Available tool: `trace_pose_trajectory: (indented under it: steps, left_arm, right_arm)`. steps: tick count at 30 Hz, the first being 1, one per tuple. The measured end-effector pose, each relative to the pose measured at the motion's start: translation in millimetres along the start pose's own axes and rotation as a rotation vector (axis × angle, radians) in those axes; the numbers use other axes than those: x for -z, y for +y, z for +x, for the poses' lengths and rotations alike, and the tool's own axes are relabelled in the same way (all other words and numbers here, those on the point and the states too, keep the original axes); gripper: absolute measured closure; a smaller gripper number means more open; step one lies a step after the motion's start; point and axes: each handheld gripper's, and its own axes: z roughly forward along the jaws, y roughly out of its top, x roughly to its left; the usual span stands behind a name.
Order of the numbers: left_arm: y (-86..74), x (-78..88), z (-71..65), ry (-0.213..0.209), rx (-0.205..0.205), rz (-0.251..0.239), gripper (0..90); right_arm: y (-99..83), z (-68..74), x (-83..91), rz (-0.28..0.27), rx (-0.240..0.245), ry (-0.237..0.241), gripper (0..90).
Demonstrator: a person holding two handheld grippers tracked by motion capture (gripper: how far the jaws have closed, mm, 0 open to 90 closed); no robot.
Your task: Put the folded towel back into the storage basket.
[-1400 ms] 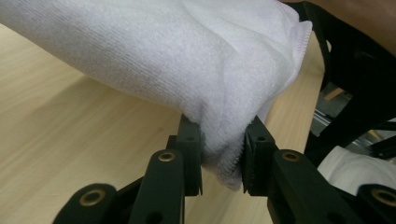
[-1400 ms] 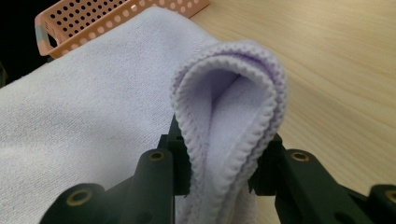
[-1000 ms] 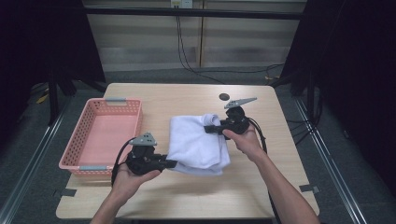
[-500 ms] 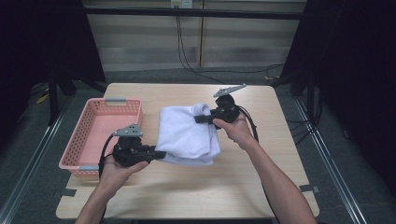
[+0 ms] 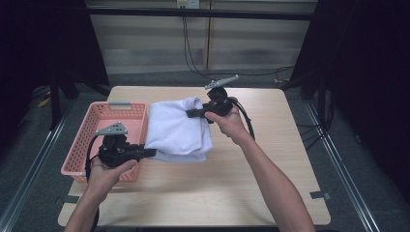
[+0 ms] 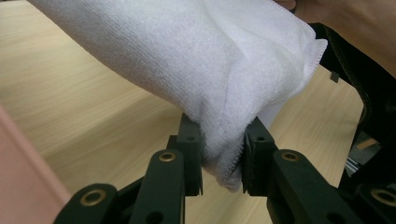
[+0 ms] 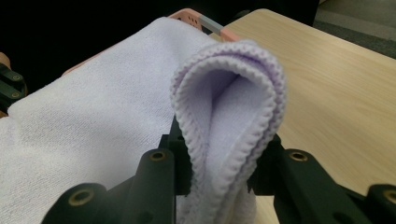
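Note:
A folded white towel (image 5: 175, 128) hangs lifted between my two grippers, above the wooden table (image 5: 270, 164) and just right of the pink basket (image 5: 104, 123). My left gripper (image 5: 151, 152) is shut on the towel's near left corner; in the left gripper view the cloth (image 6: 196, 60) is pinched between both jaws of that gripper (image 6: 223, 161). My right gripper (image 5: 189, 114) is shut on the far right edge. In the right gripper view a doubled fold of towel (image 7: 229, 107) bulges up from between the jaws of that gripper (image 7: 219, 163).
The pink basket stands at the table's left side with nothing visible in it, and my left hand is over its near right corner. Black cables (image 5: 244, 118) trail from the right gripper. Dark floor and metal rails (image 5: 338, 145) surround the table.
Both grippers have carried the towel leftward and slightly up, from the table's middle toward the pink basket. Each stays shut on its part of the cloth.

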Motion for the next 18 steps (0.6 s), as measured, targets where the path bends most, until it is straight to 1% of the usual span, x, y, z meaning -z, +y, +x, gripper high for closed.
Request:
trace_pose_trajectory:
  steps: [4,12,15,18]
  left_arm:
    - [-0.5,10.0,7.2,0.020,0.004,-0.011,73.5]
    - [0.1,33.2,24.4,0.043,0.030,-0.062,73.9]
    - [1.2,41.2,29.2,0.065,0.021,-0.050,74.1]
    - [-1.6,51.0,34.1,0.081,0.031,-0.059,74.1]
  right_arm:
    - [11.2,2.8,-9.9,0.005,0.004,0.005,68.7]
    - [36.6,11.9,-31.4,0.009,0.013,0.017,68.8]
    - [42.7,13.5,-38.7,0.010,0.008,0.020,68.8]
    - [49.6,17.0,-46.7,0.011,0.008,0.031,68.8]
